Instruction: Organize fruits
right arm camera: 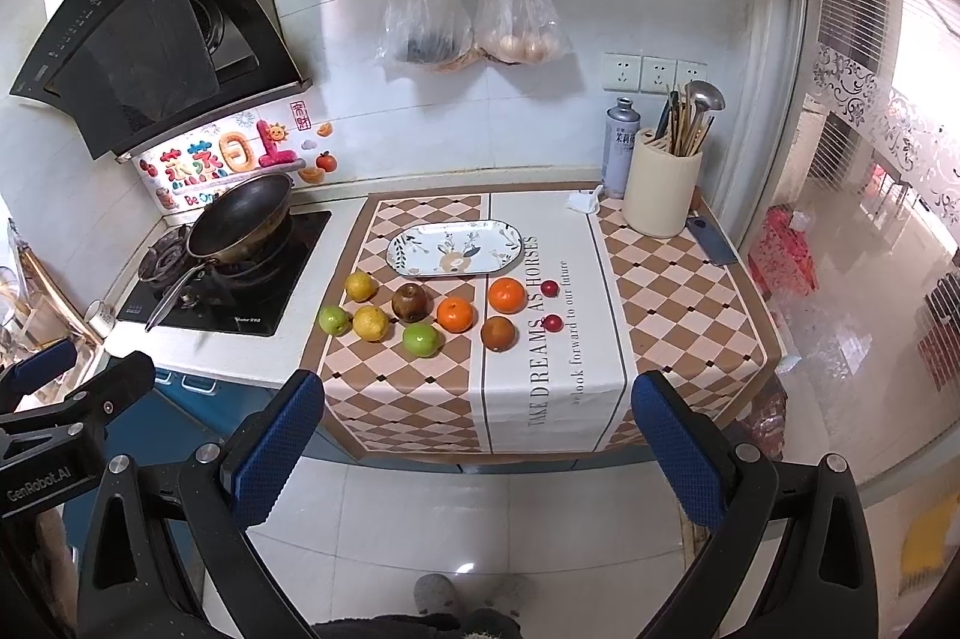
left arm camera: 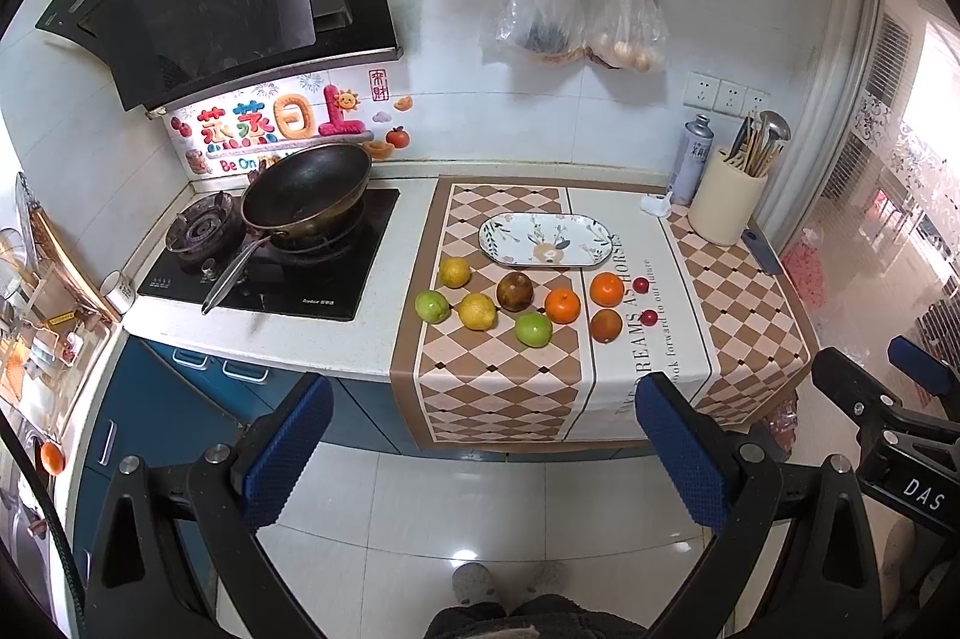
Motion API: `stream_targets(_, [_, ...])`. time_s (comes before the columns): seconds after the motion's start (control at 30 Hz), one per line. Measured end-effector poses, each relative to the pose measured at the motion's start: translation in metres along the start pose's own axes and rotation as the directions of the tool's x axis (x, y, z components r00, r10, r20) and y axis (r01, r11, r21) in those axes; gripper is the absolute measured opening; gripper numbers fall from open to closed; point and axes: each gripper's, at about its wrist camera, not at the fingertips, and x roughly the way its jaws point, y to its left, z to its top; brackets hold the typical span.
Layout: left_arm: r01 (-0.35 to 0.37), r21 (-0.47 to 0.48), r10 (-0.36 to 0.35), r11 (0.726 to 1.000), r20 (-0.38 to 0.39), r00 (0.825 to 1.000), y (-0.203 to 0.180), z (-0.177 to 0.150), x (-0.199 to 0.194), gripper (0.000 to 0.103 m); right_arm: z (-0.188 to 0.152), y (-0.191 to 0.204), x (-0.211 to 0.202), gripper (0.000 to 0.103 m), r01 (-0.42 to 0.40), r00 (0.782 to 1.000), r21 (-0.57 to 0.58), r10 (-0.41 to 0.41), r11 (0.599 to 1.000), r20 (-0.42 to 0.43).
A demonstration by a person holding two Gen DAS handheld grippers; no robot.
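Note:
An oval patterned plate (left arm camera: 543,239) (right arm camera: 453,248) lies empty on a checkered cloth (left arm camera: 498,381) (right arm camera: 672,291) on the counter. In front of it lie loose fruits: two lemons (left arm camera: 477,311) (right arm camera: 370,323), two green fruits (left arm camera: 533,329) (right arm camera: 420,339), two oranges (left arm camera: 562,305) (right arm camera: 456,314), two brown fruits (left arm camera: 515,291) (right arm camera: 410,302) and two small red ones (left arm camera: 648,318) (right arm camera: 552,322). My left gripper (left arm camera: 483,450) is open and empty, held back above the floor. My right gripper (right arm camera: 477,450) is also open and empty, well short of the counter.
A black pan (left arm camera: 306,189) (right arm camera: 240,219) sits on the gas stove at the left. A cream utensil holder (left arm camera: 726,204) (right arm camera: 660,195) and a spray can (right arm camera: 621,147) stand at the back right. Plastic bags (right arm camera: 468,21) and scissors hang on the wall.

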Motion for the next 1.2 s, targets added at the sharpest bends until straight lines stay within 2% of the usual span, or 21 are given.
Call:
stream_targets(0.1, [-0.006,-0.001,0.006,1.0,0.003,1.0,-0.001,0.001,0.003,0.103,0.002,-0.003,0.005,0.103,-0.005,1.0,0.014,0.005,1.0,0.001])
stream_targets(0.2, [-0.023,-0.012,0.024,1.0,0.039,0.999,-0.003,0.002,0.009,0.103,0.008,-0.012,0.015,0.103,-0.026,0.999,0.045,0.025,0.999,0.027])
stream_targets(0.33, [-0.082,-0.026,0.084,0.996,0.089,0.993,-0.005,0.005,0.025,0.103,0.013,-0.018,0.039,0.103,-0.022,0.998,0.036,0.02,0.999,0.067])
stream_targets(0.47, [-0.154,-0.034,0.156,0.988,0.102,0.982,-0.002,0.011,0.053,0.103,0.016,-0.017,0.077,0.103,-0.073,0.997,0.028,0.072,0.997,0.033])
stream_targets(0.63, [-0.21,-0.056,0.21,0.976,-0.002,0.978,0.021,0.017,0.113,0.103,0.012,-0.003,0.149,0.103,-0.143,0.984,0.048,0.147,0.989,-0.1])
stream_targets(0.8, [-0.258,-0.028,0.254,0.966,-0.109,0.961,0.049,0.023,0.191,0.103,0.003,0.017,0.23,0.103,-0.135,0.965,0.069,0.147,0.988,-0.217])
stream_targets(0.9, [-0.248,-0.005,0.243,0.969,-0.193,0.951,0.072,0.031,0.251,0.103,0.001,0.035,0.282,0.099,-0.121,0.949,0.08,0.139,0.989,-0.282])
stream_targets(0.97, [-0.204,-0.028,0.19,0.979,-0.265,0.945,0.091,0.036,0.294,0.103,0.004,0.044,0.317,0.095,-0.102,0.937,0.087,0.125,0.991,-0.327])
stream_targets(1.07, [-0.106,-0.119,0.05,0.987,-0.396,0.917,0.121,0.044,0.356,0.102,0.018,0.061,0.378,0.086,-0.082,0.907,0.134,0.129,0.988,-0.4])
stream_targets(1.1, [-0.068,-0.167,-0.014,0.984,-0.445,0.895,0.132,0.045,0.38,0.099,0.023,0.065,0.393,0.085,-0.076,0.902,0.147,0.131,0.986,-0.412])
stream_targets(1.13, [-0.034,-0.205,-0.07,0.978,-0.478,0.876,0.138,0.045,0.397,0.091,0.029,0.071,0.411,0.085,-0.064,0.899,0.154,0.124,0.986,-0.421])
stream_targets(1.17, [0.005,-0.262,-0.147,0.965,-0.524,0.839,0.148,0.043,0.424,0.085,0.034,0.077,0.427,0.085,-0.048,0.896,0.152,0.11,0.987,-0.431])
stream_targets(1.2, [0.023,-0.293,-0.189,0.956,-0.553,0.812,0.152,0.042,0.441,0.076,0.037,0.081,0.438,0.085,-0.038,0.891,0.149,0.101,0.988,-0.443])
